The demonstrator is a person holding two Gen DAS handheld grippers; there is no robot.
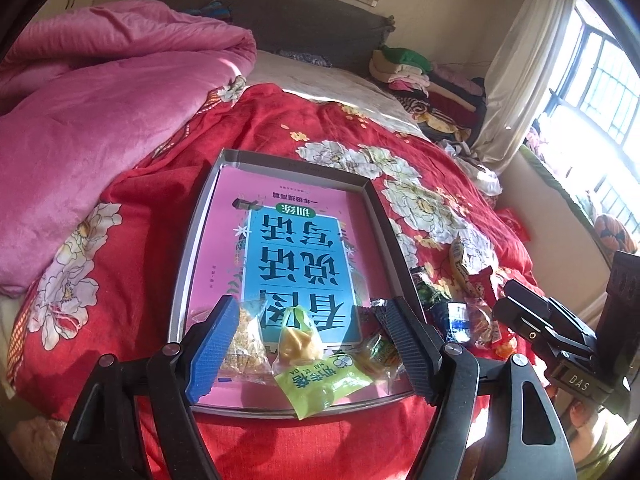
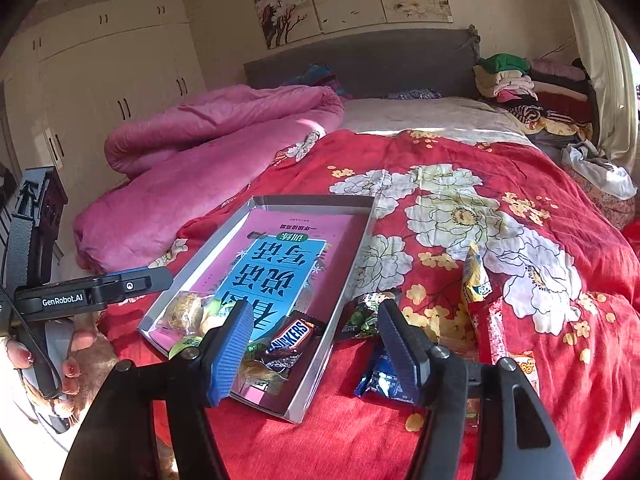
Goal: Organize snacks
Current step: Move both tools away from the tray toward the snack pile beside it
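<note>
A shallow grey box lined with a pink and blue book lies on the red flowered bedspread. At its near end lie several snacks: a crumbly cake pack, a green and yellow pack, a Snickers bar. More snacks lie on the bedspread right of the box: a blue pack, a dark green pack, a yellow pack, red packs. My left gripper is open and empty over the box's near end. My right gripper is open and empty above the box's right rim.
A pink quilt is heaped at the back left of the bed. Folded clothes are stacked by the grey headboard. A window and curtain are at the right. White wardrobes stand at the left.
</note>
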